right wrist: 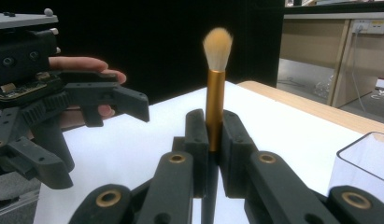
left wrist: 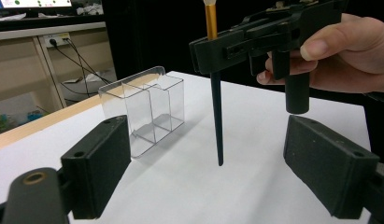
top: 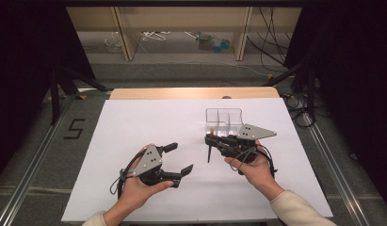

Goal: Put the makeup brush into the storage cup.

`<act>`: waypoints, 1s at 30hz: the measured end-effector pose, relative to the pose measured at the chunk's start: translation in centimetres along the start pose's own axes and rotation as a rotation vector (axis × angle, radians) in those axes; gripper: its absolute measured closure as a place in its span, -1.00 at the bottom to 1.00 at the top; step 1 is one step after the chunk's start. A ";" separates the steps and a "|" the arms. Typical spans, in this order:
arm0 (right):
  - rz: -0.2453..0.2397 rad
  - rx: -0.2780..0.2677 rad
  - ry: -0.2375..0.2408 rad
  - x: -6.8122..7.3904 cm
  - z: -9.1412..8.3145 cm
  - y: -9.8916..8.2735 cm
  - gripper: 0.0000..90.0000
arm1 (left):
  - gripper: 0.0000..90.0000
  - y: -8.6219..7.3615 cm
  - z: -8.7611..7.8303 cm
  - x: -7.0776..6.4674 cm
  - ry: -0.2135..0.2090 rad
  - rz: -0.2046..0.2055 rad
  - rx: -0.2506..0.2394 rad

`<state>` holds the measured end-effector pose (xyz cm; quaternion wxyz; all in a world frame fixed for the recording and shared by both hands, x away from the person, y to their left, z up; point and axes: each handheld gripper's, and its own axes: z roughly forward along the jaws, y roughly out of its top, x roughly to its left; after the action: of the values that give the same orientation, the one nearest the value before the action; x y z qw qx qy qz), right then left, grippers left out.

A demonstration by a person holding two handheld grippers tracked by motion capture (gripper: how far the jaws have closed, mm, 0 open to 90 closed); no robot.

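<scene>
The left gripper (top: 179, 160) sits nearest the person, its jaws spread wide with nothing between them. In the left gripper view the two pads frame bare white table (left wrist: 189, 186), and the brush (left wrist: 216, 107) hangs past their tips, about midway between them and a little farther off.

The right gripper (right wrist: 213, 140) has its jaws clamped tight on the brush, gripping at the join of the gold ferrule and the black handle. The brush stands upright: pale bristles (right wrist: 217, 46) above the jaws, the tapered handle pointing down below them. In the left gripper view its tip appears to hover at or just over the table; contact cannot be told.

Beyond the right jaws, just on their far side, stands the clear box (top: 224, 120), an open-topped holder with dividers.

The step in hand looks like carrying the brush to that box and setting it in handle first. To do it well, keep the brush vertical and the grip firm, since a slim handle can pivot between pads. Lift until the tip clears the rim, centre it over one compartment, then lower straight so the tip does not catch a divider. Open only once the handle rests inside. The light box could slide or tip if nudged, so the empty left gripper may steady its wall.
</scene>
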<state>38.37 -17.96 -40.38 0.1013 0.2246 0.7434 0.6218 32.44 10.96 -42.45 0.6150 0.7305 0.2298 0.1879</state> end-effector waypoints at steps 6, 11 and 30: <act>0.004 0.004 0.002 -0.1 -0.1 0.1 0.86 | -0.67 0.1 -0.8 0.0 0.003 0.011 -0.007; 0.004 0.011 -0.003 -0.2 -0.3 0.1 0.86 | -0.67 0.0 -1.3 0.1 0.010 -0.001 -0.014; -0.004 0.005 -0.004 -0.3 -0.4 0.2 0.86 | -0.67 -0.5 -3.4 0.8 0.026 0.002 -0.010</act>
<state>38.49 -18.37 -40.18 0.1033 0.2246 0.7452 0.6193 31.18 14.26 -42.37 0.6153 0.7253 0.2360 0.1993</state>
